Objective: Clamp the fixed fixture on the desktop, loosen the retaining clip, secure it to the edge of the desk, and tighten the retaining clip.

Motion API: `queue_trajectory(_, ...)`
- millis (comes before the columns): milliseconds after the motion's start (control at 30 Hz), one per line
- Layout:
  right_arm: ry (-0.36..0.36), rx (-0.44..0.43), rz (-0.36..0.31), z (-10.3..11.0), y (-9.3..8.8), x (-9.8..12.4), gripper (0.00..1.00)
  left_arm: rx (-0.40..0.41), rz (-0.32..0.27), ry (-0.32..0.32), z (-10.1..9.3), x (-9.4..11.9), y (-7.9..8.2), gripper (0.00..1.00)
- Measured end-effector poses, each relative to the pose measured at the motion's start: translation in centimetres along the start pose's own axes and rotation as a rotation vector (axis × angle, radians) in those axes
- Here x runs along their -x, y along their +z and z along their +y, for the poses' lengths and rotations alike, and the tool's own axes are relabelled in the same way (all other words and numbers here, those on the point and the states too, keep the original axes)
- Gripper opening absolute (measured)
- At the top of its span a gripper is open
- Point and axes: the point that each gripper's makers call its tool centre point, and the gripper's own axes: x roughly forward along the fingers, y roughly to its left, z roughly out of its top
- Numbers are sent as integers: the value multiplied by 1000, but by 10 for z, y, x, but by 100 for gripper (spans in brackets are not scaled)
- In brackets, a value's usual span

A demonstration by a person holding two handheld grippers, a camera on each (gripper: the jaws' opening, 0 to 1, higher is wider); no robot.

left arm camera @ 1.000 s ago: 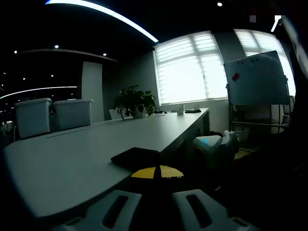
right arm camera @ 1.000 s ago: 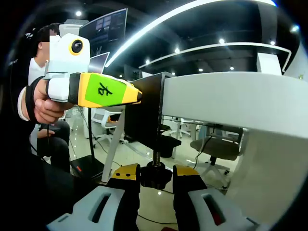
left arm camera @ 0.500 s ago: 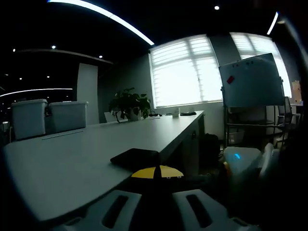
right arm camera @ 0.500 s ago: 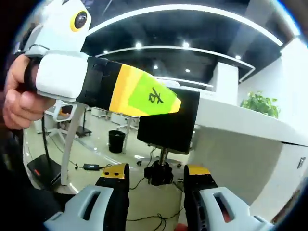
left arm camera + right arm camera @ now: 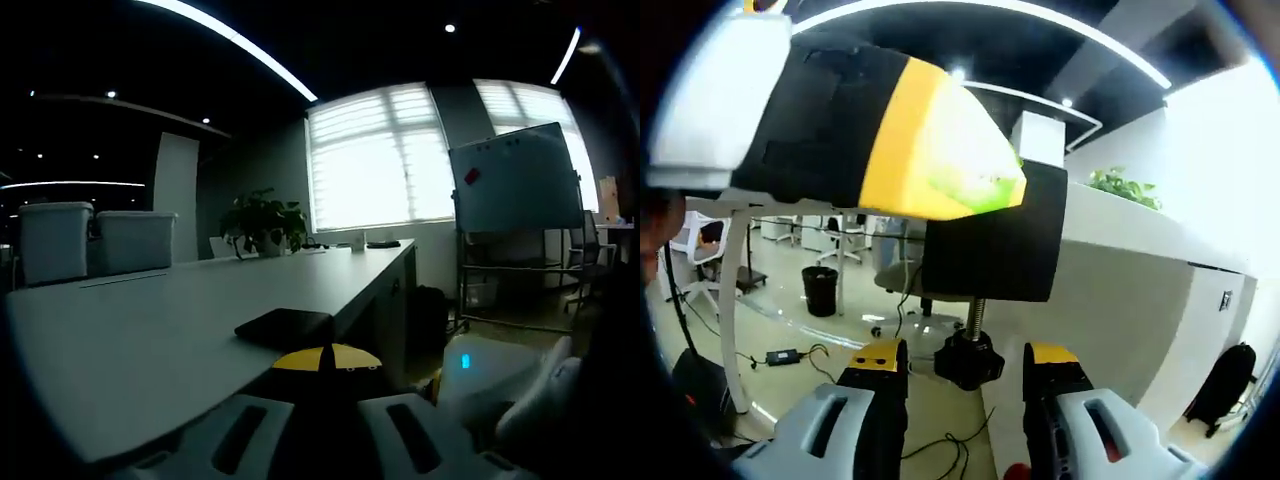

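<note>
The black fixture sits on the edge of the white desk. Its top plate lies flat on the desktop. My left gripper is shut on the fixture, its yellow tips meeting at the plate's near edge; from the right gripper view its yellow and black nose reaches in from the left. Under the desk edge hangs the threaded screw with its black knob. My right gripper stands open, one jaw on each side of the knob with a gap to it.
The desk runs far back to a potted plant and bright windows. Two white bins stand at the left. A whiteboard stands right of the desk. Cables and chairs are on the floor below. The right gripper's white body is low right.
My right gripper's jaws have spread apart from the knob and the view has swung closer under the desk edge. In the left gripper view, the right gripper's body has sunk lower.
</note>
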Motion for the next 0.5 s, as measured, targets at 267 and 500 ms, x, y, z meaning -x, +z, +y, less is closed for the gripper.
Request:
queue_trajectory(267, -46, -36, 16, -1, -4, -2, 41, 2, -2, -6, 0, 1, 0, 1)
queue_trajectory(500, -45, -56, 17, -4, -3, -3, 26, 5, -1, -2, 1, -1, 0, 1)
